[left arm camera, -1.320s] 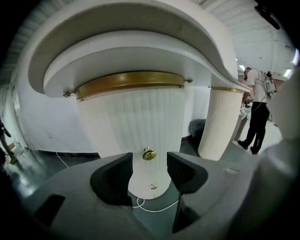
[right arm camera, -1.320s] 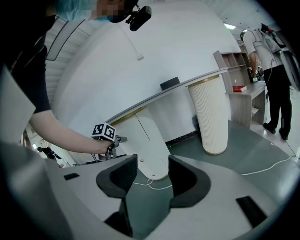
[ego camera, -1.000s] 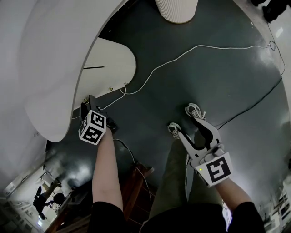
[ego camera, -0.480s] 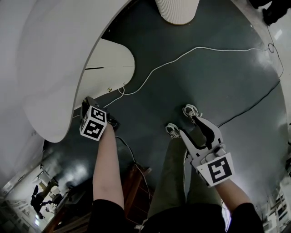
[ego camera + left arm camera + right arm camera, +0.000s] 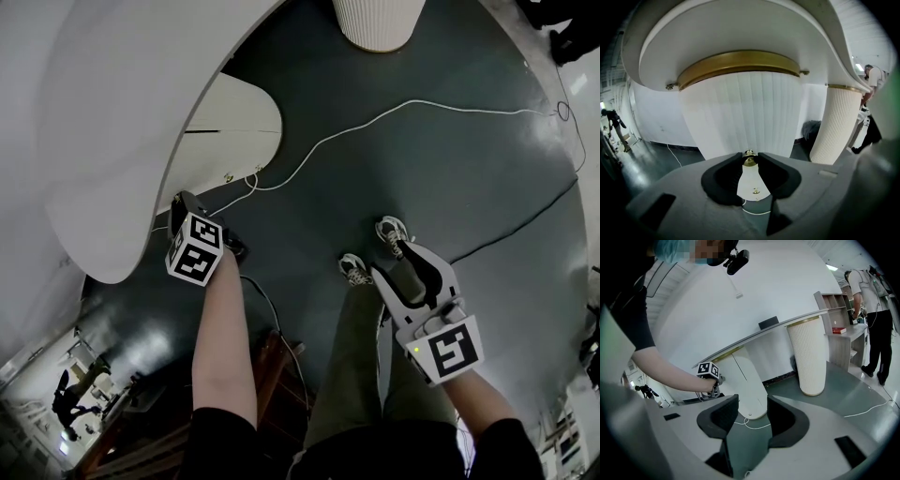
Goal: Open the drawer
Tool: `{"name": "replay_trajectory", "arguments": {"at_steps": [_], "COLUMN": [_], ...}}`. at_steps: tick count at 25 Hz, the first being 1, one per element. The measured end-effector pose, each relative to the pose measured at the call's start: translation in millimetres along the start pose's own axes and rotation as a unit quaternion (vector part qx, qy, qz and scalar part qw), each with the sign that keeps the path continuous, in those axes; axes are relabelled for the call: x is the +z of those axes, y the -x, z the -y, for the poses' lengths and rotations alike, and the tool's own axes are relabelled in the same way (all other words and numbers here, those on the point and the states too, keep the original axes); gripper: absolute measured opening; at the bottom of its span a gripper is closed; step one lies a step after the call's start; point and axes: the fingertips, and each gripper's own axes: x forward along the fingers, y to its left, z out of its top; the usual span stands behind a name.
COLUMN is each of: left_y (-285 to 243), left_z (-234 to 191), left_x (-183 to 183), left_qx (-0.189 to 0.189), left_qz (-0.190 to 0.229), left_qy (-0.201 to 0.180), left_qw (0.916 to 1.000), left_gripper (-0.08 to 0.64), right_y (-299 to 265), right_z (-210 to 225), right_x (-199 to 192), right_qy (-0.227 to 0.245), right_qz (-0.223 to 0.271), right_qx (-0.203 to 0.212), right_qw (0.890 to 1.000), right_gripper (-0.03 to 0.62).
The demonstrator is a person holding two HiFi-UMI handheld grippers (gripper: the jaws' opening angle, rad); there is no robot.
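Left tool (image 5: 750, 155) jaws just closed on round brass knob (image 5: 750, 161).

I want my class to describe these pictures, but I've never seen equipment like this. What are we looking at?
No robot: a person holds a hand-held gripper in each hand. One picture comes from a camera on the head, looking down at a white curved desk, dark floor and white cable. The other two come from cameras riding on each gripper. The left gripper has just been closing its fingers, which now pinch a brass knob on the ribbed white front under the desk. The right gripper hangs open and empty above the floor.
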Motion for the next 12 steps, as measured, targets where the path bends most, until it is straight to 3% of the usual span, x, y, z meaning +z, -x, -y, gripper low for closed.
{"name": "replay_trajectory", "arguments": {"at_steps": [12], "left_y": [4.3], "left_z": [1.3], "left_x": [-1.0], "left_qx": [0.011], "left_qz": [-0.001], "left_qy": [0.002], "left_qw": [0.9999], "left_gripper": [0.109], "right_y": [2.1], "right_z": [-9.8], "right_x": [-9.3], "right_qy": [-0.001], "right_qz": [-0.014], "right_qx": [0.012], "right_qw": [1.0], "right_gripper": [0.176]}}
